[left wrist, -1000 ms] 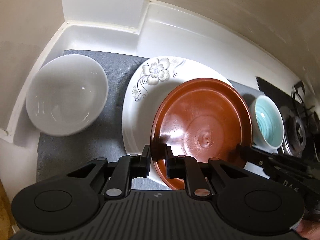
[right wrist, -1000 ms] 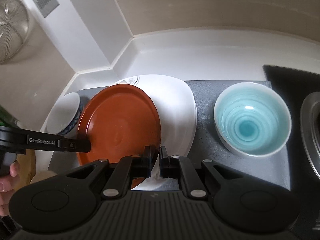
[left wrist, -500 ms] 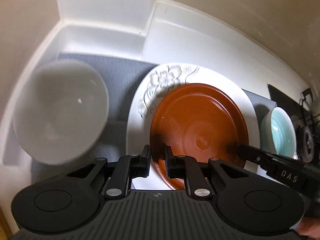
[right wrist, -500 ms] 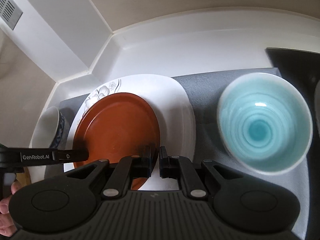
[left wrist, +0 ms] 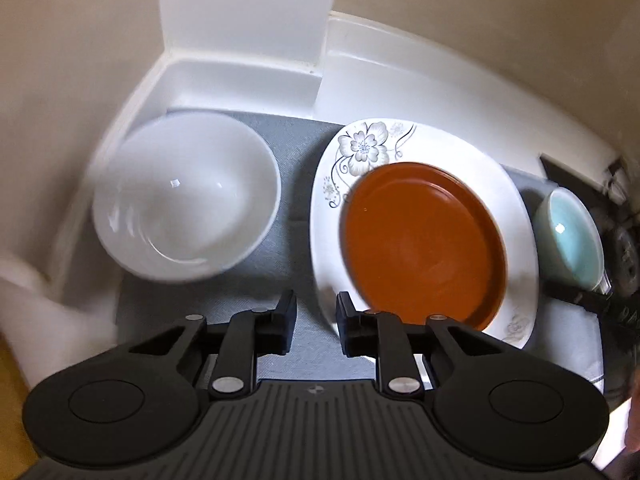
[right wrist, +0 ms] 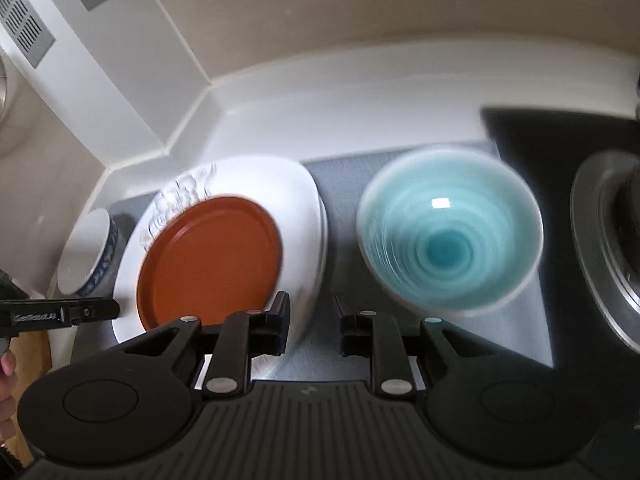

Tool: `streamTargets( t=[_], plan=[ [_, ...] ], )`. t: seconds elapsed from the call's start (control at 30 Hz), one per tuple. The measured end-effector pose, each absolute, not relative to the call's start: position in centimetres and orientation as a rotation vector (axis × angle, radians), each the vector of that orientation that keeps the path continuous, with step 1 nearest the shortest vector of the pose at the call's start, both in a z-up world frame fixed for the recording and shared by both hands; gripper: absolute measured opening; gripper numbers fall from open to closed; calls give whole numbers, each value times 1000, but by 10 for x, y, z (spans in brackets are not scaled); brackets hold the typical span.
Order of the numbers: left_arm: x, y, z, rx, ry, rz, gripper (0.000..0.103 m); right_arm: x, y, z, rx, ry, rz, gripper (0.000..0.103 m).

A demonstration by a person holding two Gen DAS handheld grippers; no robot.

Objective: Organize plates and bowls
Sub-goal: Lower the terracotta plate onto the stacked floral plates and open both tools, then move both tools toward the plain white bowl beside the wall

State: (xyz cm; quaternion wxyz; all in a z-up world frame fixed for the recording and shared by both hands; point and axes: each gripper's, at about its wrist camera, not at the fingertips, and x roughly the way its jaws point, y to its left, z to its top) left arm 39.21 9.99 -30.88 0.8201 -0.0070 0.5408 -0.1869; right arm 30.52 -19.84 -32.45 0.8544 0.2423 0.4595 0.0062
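A brown plate lies flat on a white flowered plate on a grey mat. A white bowl stands left of them, a turquoise bowl right. My left gripper is open and empty over the mat, just left of the flowered plate's near rim. My right gripper is open and empty between the plates and the turquoise bowl. The white bowl shows a blue pattern in the right wrist view.
White counter walls close the back and left corner. A black stove with a metal burner ring lies to the right of the mat. The turquoise bowl also shows at the left wrist view's right edge.
Both grippers have let go of the brown plate and opened. The plate now rests flat on the flowered plate. Both grippers have drawn back, the left one leftward, the right one rightward.
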Motion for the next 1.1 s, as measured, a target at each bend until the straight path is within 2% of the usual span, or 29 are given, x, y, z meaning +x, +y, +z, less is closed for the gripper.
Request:
streamTargets(
  t=[0.1,0.13,0.2,0.23,0.5,0.6,0.73,0.77,0.8,0.9,1.03,1.1],
  plan=[
    [394,100,-312,-25,1157,-408,22,307,-197,-331,534,978,34,24],
    [393,98,-312,-13,1156,-407,22,308,-196,-332,537,978,40,21],
    [392,96,-312,-4,1165,-410,20,307,-194,-331,545,973,58,8],
    [394,94,-315,-1,1166,-411,19,306,-192,-330,536,974,54,7],
    [391,98,-315,-6,1155,-392,18,297,-184,-324,496,970,70,6],
    [382,106,-303,11,1083,-358,18,296,-186,-318,502,963,49,7],
    [375,135,-289,17,1015,-251,22,289,-180,-296,448,895,61,7],
    [375,145,-287,4,1003,-214,26,290,-176,-290,439,883,85,10],
    [375,155,-286,-22,994,-181,29,292,-172,-284,431,873,107,10],
    [378,186,-288,-134,986,-104,30,306,-150,-269,400,851,187,10],
    [384,212,-295,-288,1022,-55,30,337,-117,-260,414,857,266,18],
    [387,222,-298,-385,1034,-50,36,352,-103,-261,442,874,298,20]
  ],
)
